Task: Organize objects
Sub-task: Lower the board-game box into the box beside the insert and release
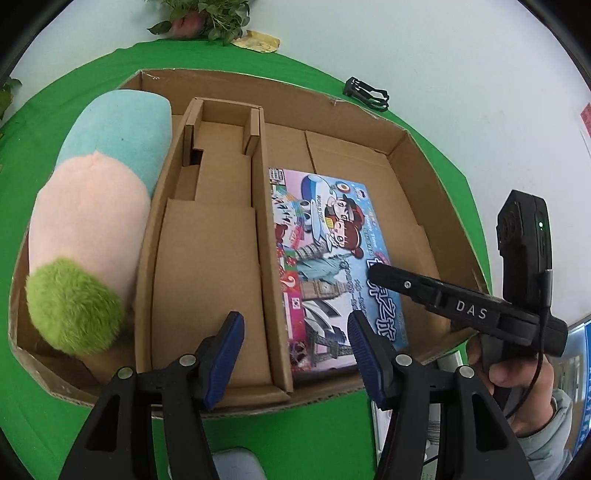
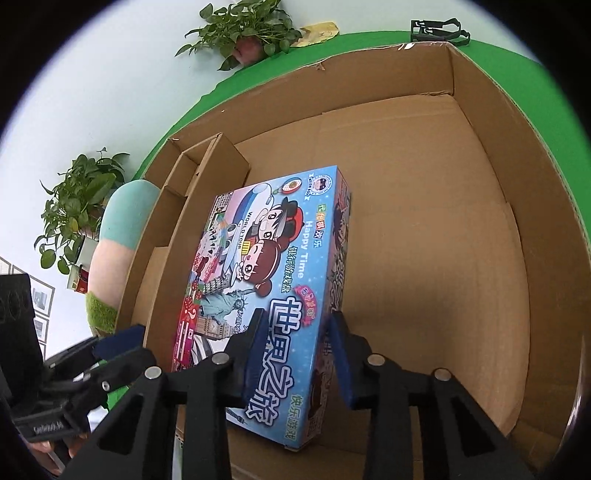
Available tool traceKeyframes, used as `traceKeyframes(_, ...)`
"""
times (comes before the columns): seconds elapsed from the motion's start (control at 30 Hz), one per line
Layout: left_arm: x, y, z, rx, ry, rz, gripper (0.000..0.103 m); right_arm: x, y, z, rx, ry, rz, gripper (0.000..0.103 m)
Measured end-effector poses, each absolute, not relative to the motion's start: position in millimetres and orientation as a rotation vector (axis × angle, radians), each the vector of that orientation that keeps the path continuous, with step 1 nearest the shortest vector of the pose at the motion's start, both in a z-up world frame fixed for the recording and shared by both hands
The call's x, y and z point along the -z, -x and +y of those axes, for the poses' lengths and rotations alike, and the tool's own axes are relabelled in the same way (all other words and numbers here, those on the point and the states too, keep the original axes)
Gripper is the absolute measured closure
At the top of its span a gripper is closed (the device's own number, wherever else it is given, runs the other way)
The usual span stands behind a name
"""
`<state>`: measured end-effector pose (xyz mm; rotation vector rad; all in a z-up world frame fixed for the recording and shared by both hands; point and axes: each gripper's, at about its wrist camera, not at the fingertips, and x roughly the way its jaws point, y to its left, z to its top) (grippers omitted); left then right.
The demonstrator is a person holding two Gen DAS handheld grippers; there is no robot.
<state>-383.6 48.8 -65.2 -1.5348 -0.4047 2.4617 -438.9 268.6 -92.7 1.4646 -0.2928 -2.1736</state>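
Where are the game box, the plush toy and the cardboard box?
game box [image 2: 266,258]: right wrist view, printed lid.
plush toy [image 1: 92,218]: left wrist view, pink middle.
cardboard box [image 2: 424,240]: right wrist view, bare floor.

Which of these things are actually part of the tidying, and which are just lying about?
Part of the job:
game box, held in the right gripper
plush toy
cardboard box
left gripper, open

Lying about:
potted plants
black clip
green cloth

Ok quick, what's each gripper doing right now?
Left gripper: open, holding nothing, above the brown cardboard box.
Right gripper: closed on the edge of the colourful cartoon board game box.
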Motion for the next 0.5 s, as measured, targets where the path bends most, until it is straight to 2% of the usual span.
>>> traceKeyframes(0.17,68.4,375.0,54.4,-2.422,1.544,-0.461,0.047,90.8,436.4,265.6,2.181,-1.454,-0.259,0.065)
traceKeyframes(0.23,68.5,372.5,57.6,-2.432,1.543,-0.458,0.046,89.0,435.4,263.3,2.183,-1.452,-0.260,0.060)
traceKeyframes(0.27,68.6,371.4,58.0,-2.454,1.547,-0.484,0.046,86.2,433.5,263.7,2.193,-1.434,-0.259,0.054)
traceKeyframes(0.33,68.3,369.9,56.6,-2.449,1.549,-0.510,0.043,73.9,424.7,268.0,2.285,-1.368,-0.214,0.016)
traceKeyframes(0.5,67.9,370.0,54.8,-2.451,1.550,-0.571,0.040,34.9,399.4,296.9,2.488,-1.196,-0.196,0.010)
